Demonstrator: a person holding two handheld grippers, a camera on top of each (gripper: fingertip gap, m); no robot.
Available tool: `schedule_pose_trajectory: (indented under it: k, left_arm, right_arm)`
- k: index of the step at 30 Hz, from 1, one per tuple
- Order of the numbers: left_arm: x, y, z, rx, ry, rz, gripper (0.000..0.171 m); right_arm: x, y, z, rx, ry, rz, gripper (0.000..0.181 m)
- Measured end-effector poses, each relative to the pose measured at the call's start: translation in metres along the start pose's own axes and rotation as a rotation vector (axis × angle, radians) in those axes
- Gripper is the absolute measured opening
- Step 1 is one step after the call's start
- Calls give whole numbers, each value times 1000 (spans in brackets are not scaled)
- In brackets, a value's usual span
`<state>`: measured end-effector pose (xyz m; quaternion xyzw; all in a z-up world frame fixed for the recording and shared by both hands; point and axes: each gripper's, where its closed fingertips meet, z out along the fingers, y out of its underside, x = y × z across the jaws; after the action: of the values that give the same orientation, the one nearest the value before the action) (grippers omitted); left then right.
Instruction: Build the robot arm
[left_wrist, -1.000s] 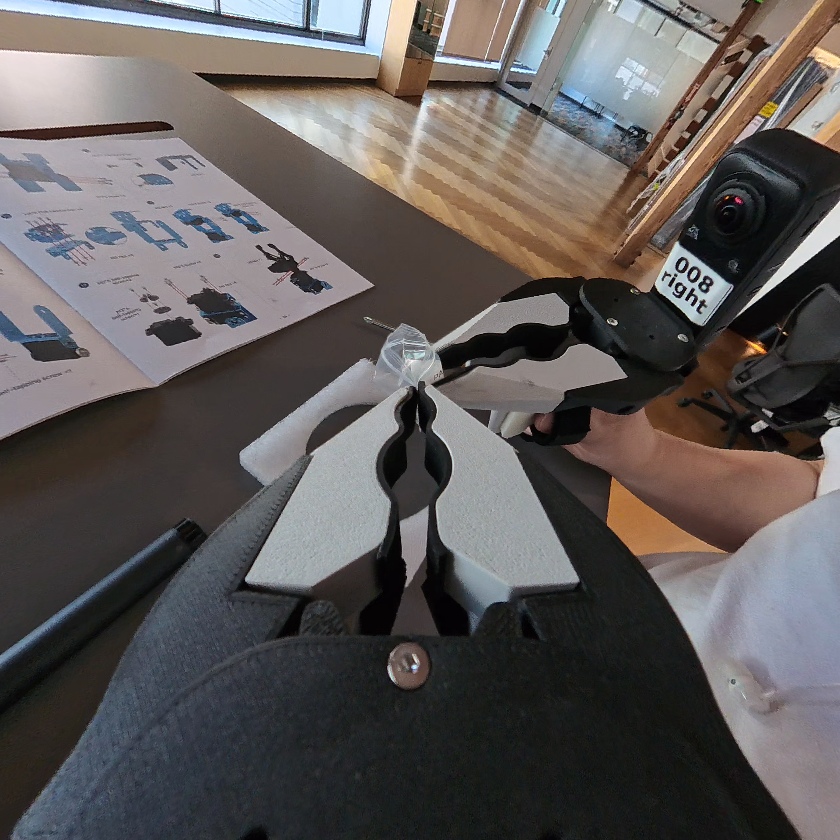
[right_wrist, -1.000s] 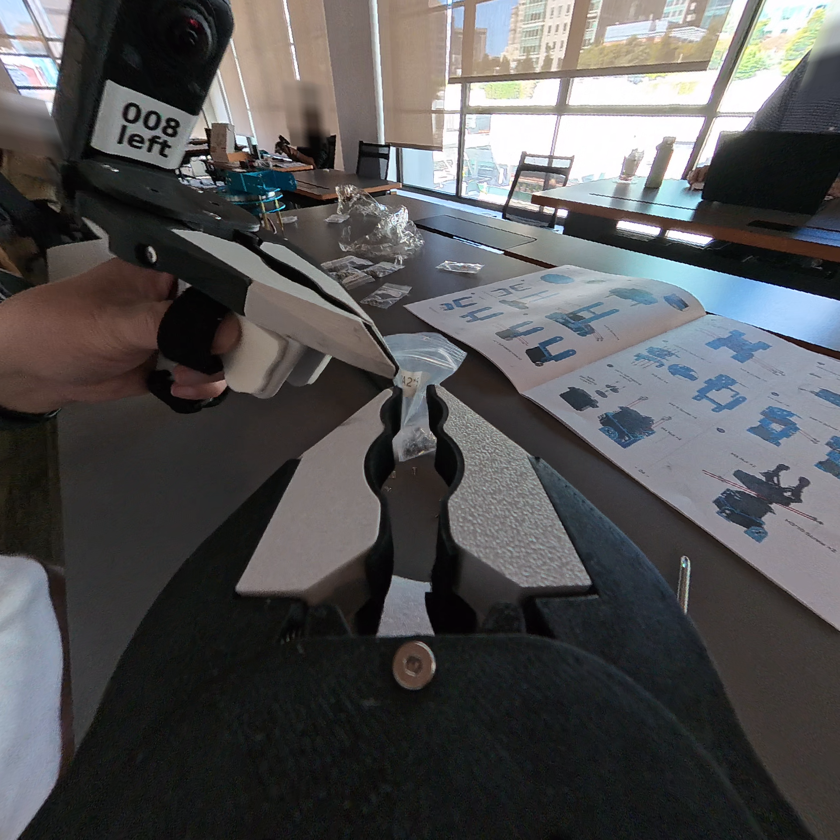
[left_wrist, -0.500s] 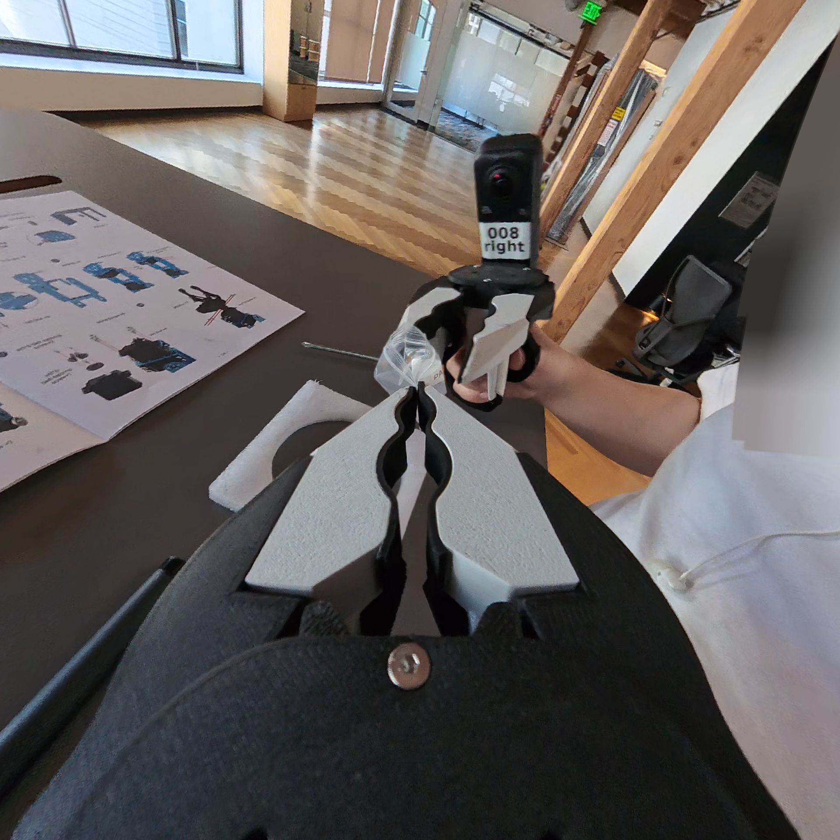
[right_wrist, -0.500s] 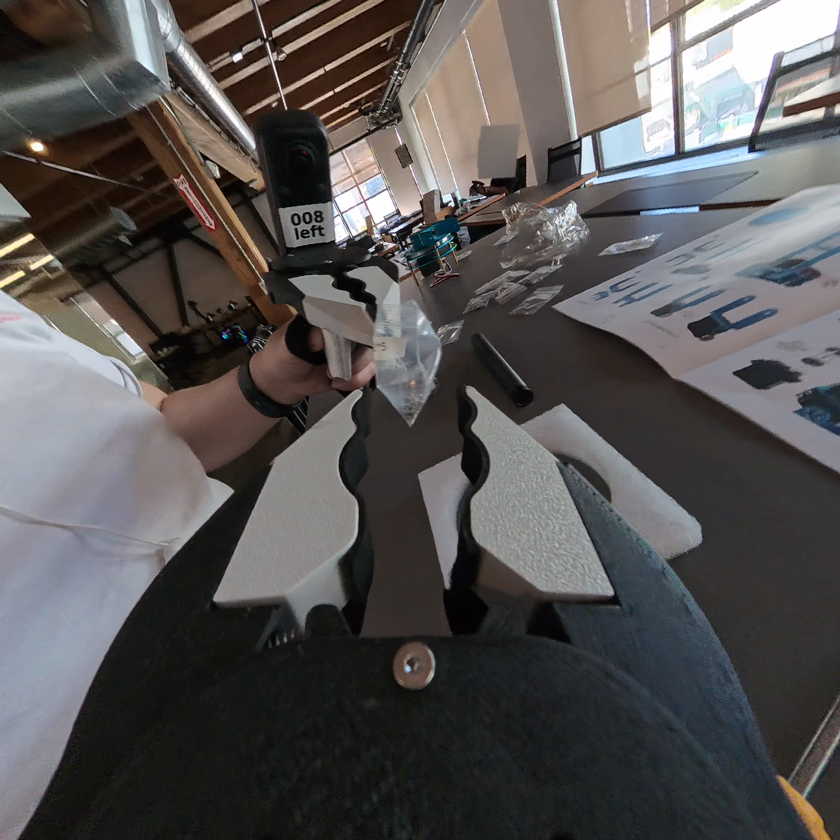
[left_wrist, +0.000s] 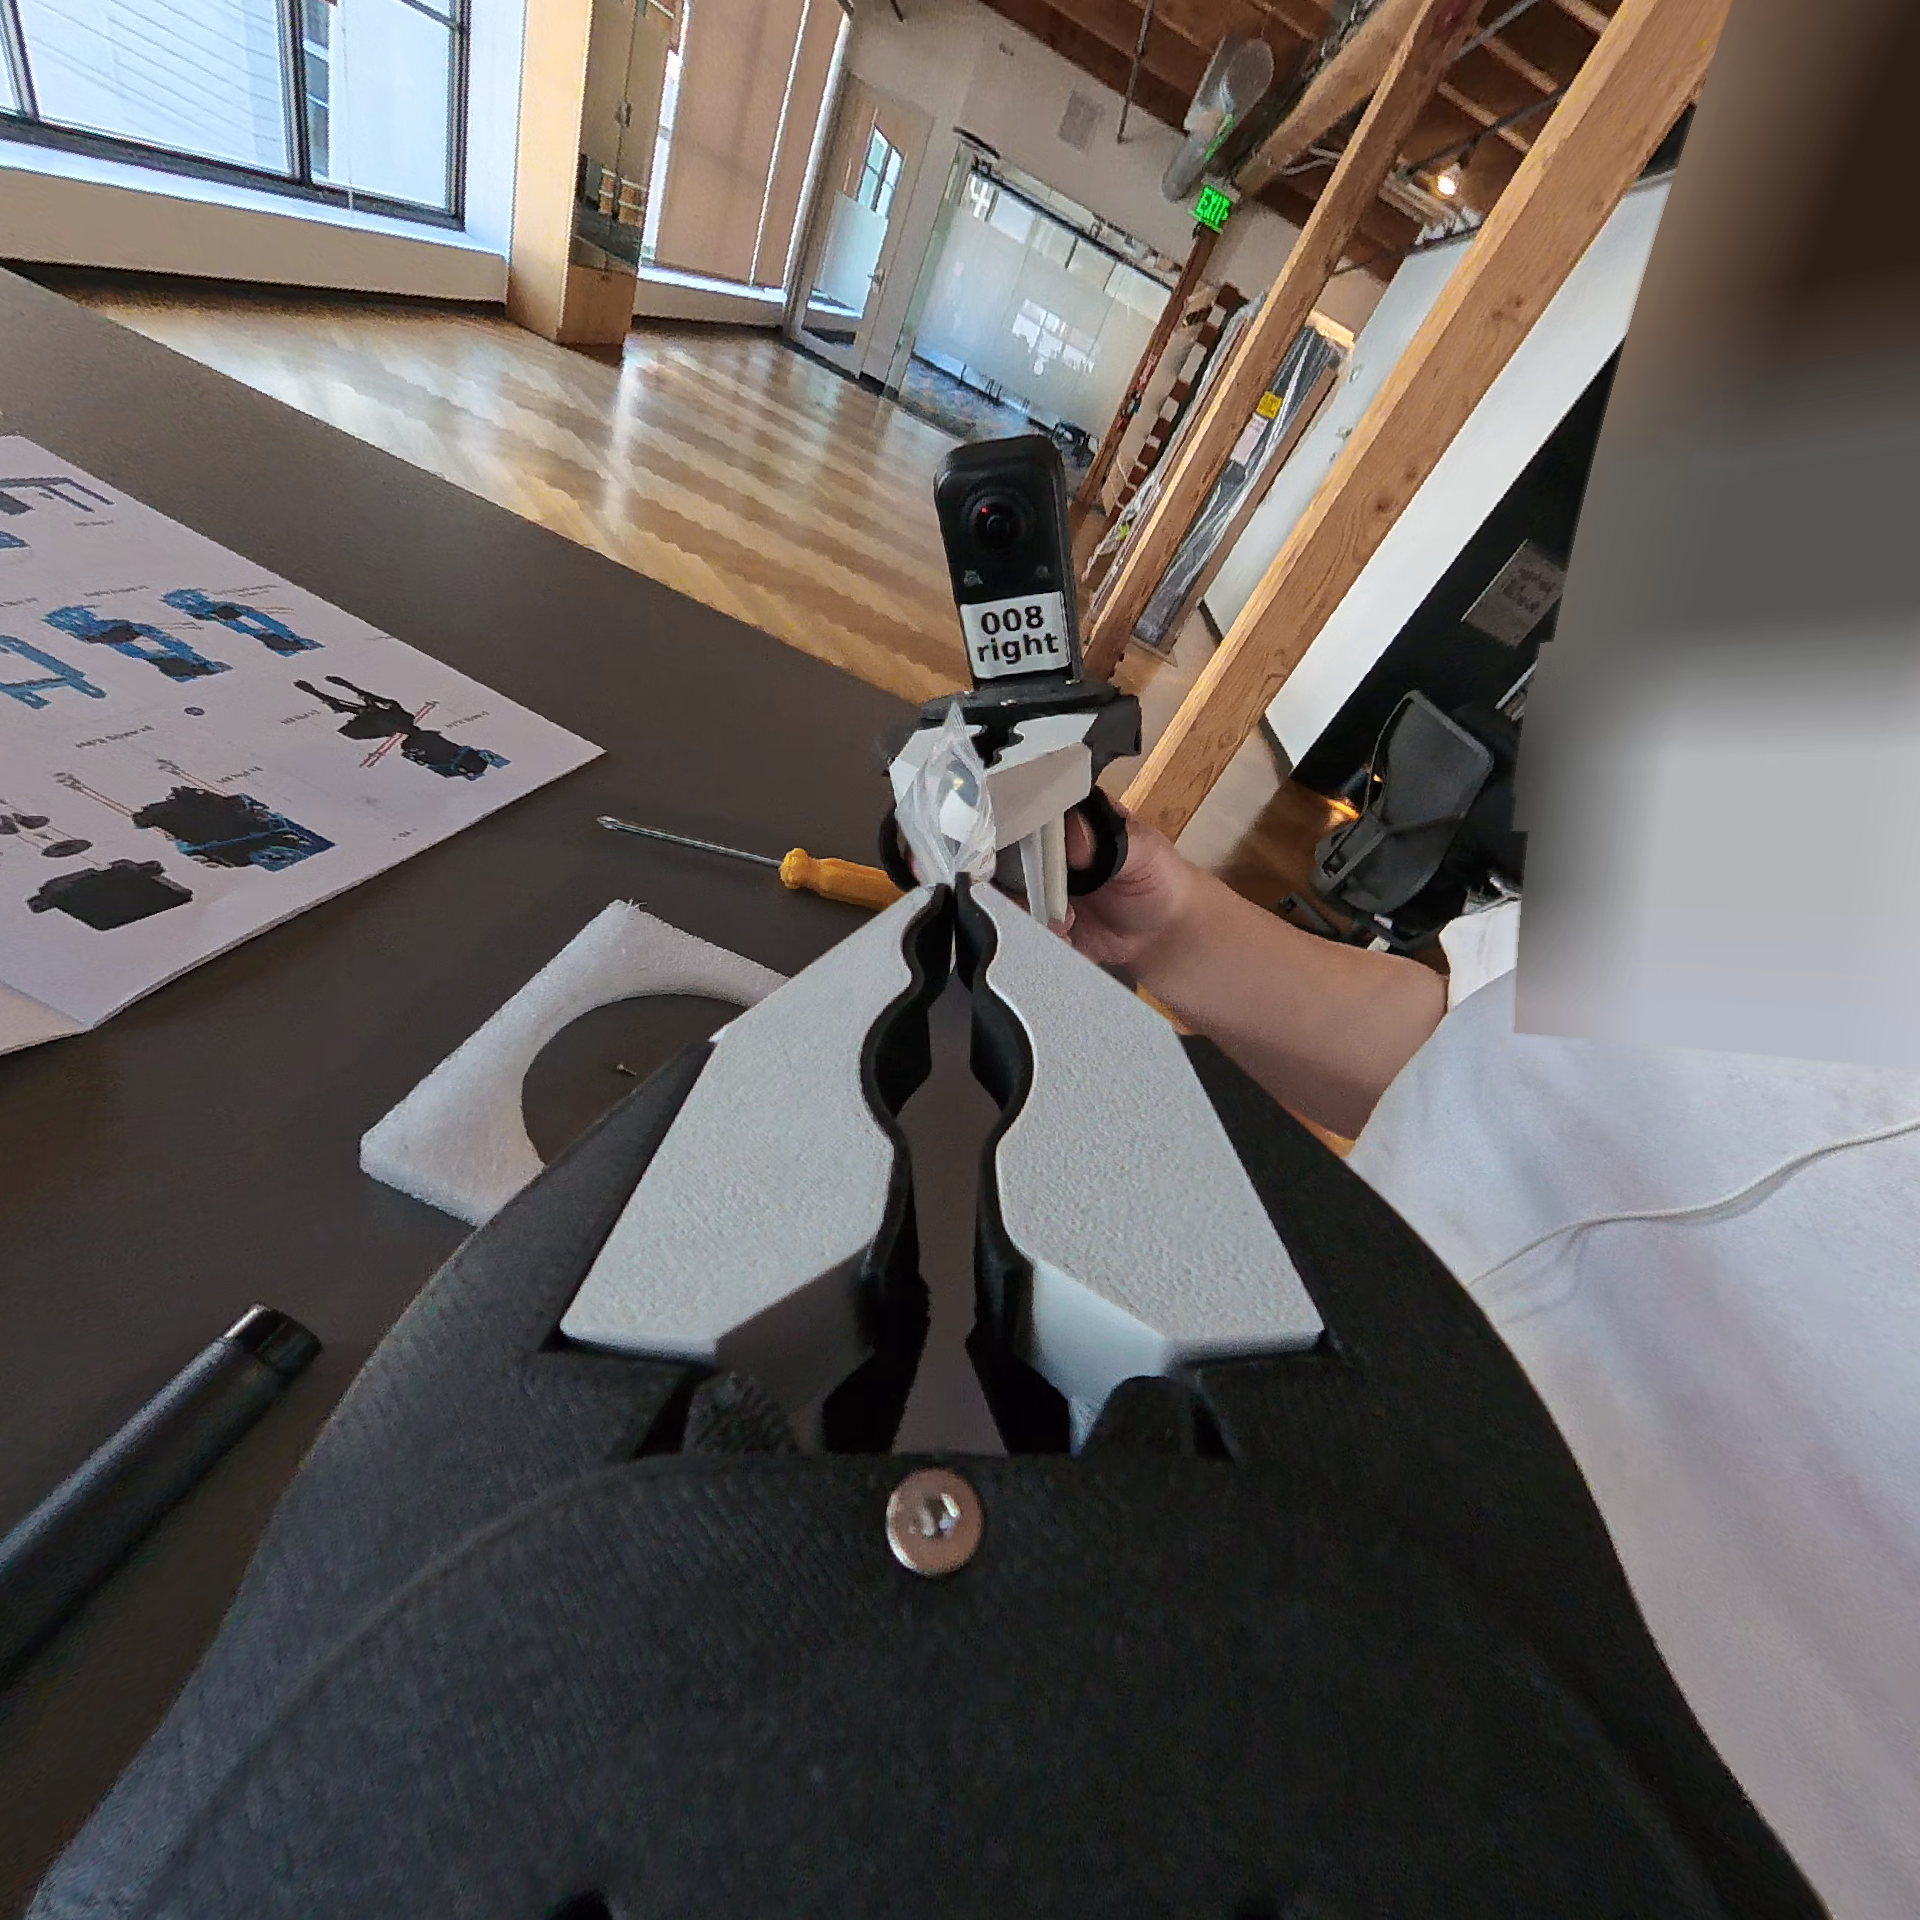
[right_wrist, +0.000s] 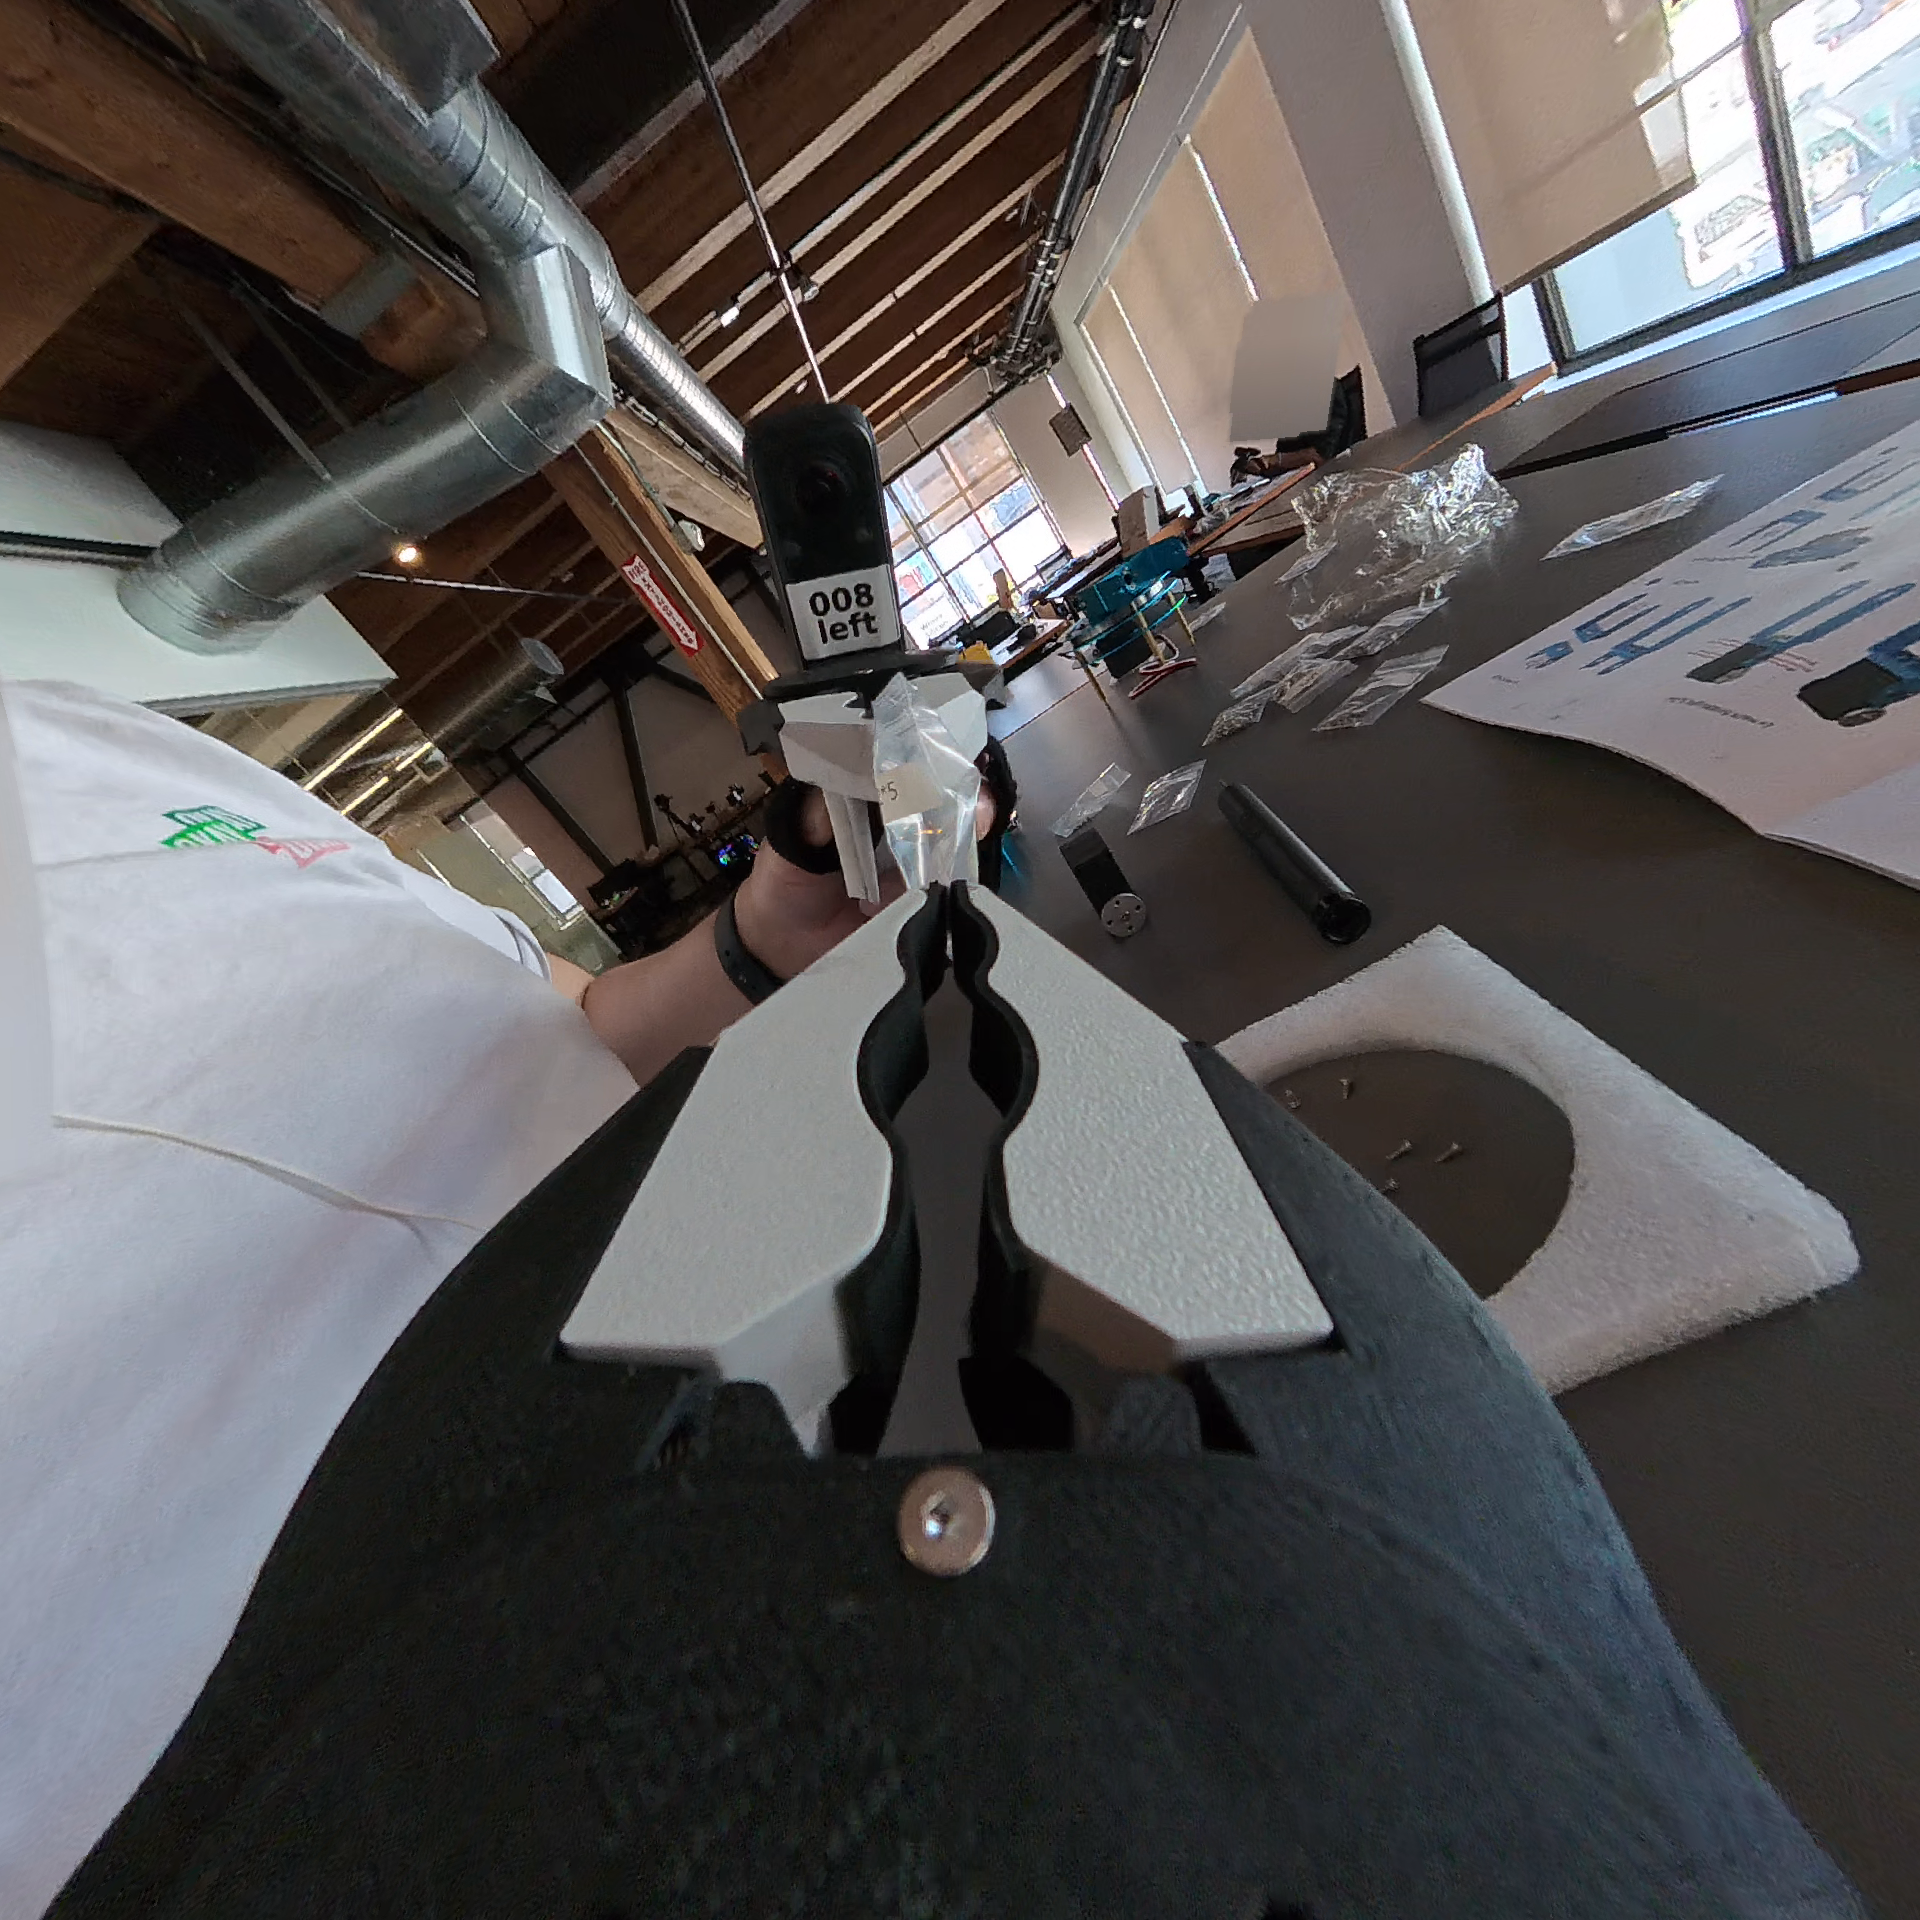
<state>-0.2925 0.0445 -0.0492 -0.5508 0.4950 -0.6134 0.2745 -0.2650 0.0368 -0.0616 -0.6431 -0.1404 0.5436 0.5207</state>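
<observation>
**Small clear bag pinched between two tools, above table**

Left tool (left_wrist: 954, 902): tips closed down to a sliver, clamped on one edge of clear plastic bag (left_wrist: 951, 816). Held in air, pointed straight at opposing tool.

Right tool (right_wrist: 948, 902): tips likewise nearly together, gripping the opposite edge of the same bag (right_wrist: 925, 800). Both tools nose to nose, bag stretched between the tips, clear of the table (left_wrist: 665, 717).

Bag: small, transparent, crumpled, with a pale sticker on one face. Contents too small to tell.

Below and beside the tools:
- White foam pad (right_wrist: 1662, 1226) with round cut-out, just under right tool, to its right side; a few tiny screws (right_wrist: 1439, 1151) loose inside the cut-out.
- Yellow-handled screwdriver (left_wrist: 748, 857), lying ahead-left of left tool.
- Black tube (right_wrist: 1294, 868) and shorter black cylinder (right_wrist: 1101, 883), beyond the foam pad.
- Open printed manual (left_wrist: 208, 748), far left of left tool.
- Further small bags (right_wrist: 1320, 675) and crumpled clear wrap (right_wrist: 1403, 530), well ahead of right tool.

Risk notes (judgement): thin film gripped only at the edges, so likely to slip from either tool under a pull. Sudden tearing likely to scatter contents across the table or over its edge onto the wooden floor (left_wrist: 675, 436), since the bag hangs near that edge rather than squarely over the foam pad.
</observation>
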Motion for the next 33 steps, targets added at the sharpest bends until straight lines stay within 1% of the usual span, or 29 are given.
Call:
schedule_pose_trajectory:
  k: [4, 7, 8, 9, 10, 12, 14, 16, 17, 19, 21, 22, 23, 24, 25, 26, 28, 30, 31, 32, 33]
  left_arm:
    - [-2, 0, -1, 25, 1, -33, 0]
    - [1, 4, 0, -6, 35, -56, 0]
    - [2, 5, 0, -17, 43, -53, 0]
    - [4, 6, 1, -27, 50, -47, 0]
    - [6, 6, 1, -36, 54, -40, 0]
    - [7, 7, 2, -47, 57, -28, 0]
    - [9, 7, 2, -51, 74, -33, 0]
    - [11, 9, 3, -61, 93, -40, 0]
    - [11, 10, 3, -67, 97, -39, 0]
    - [8, 11, 1, -70, 79, -36, 0]
    - [1, 8, -3, -58, 37, -34, 0]
    - [-4, 6, -5, -49, 7, -35, 4]
    - [-10, 1, -7, -34, -31, -31, 24]
    - [-12, -5, -9, -25, -52, -14, 36]
    - [-12, -9, -10, -35, -58, 17, 38]
    - [-9, -10, -8, -67, -57, 59, 36]
    - [-5, -5, 0, -173, -53, 145, 30]
    - [-10, 3, 9, -267, -87, 201, 26]
    - [-11, 4, 12, -282, -88, 209, 18]
    - [-7, 3, 15, -277, -59, 197, 0]
    - [-6, 2, 16, -267, -46, 178, 0]
  right_arm:
    - [-1, 2, 0, 19, -20, 33, 0]
    - [4, 5, -1, 10, 0, 9, 0]
    - [6, 4, -1, -2, 24, -20, 8]
    - [8, 0, -2, -2, 50, -52, 23]
    - [8, -5, -2, -1, 65, -85, 29]
    - [-2, -14, 1, -19, 35, -146, 28]
    - [-11, -12, 9, -85, -21, -161, 22]
    - [-10, -8, 16, -140, -32, -152, 18]
    - [-10, -6, 18, -160, -39, -156, 10]
    - [-9, -6, 19, -162, -36, -164, 2]
    - [-8, -4, 21, -164, -33, -151, 0]
    - [-6, -3, 22, -168, -16, -154, 0]
    - [-5, 0, 23, -181, -2, -166, 0]
    - [-4, 3, 24, -206, 9, -179, 0]
    - [-2, 6, 25, -228, 26, -195, 0]
    - [-1, 8, 26, -244, 40, -209, 0]
    - [-3, 9, 29, -260, 39, -224, 0]
    - [-5, 9, 30, -267, 36, -224, 0]
    - [1, 9, 29, -275, 71, -229, 0]
    - [5, 9, 27, -279, 90, -241, 0]
    - [4, 7, 25, -263, 87, -237, 0]
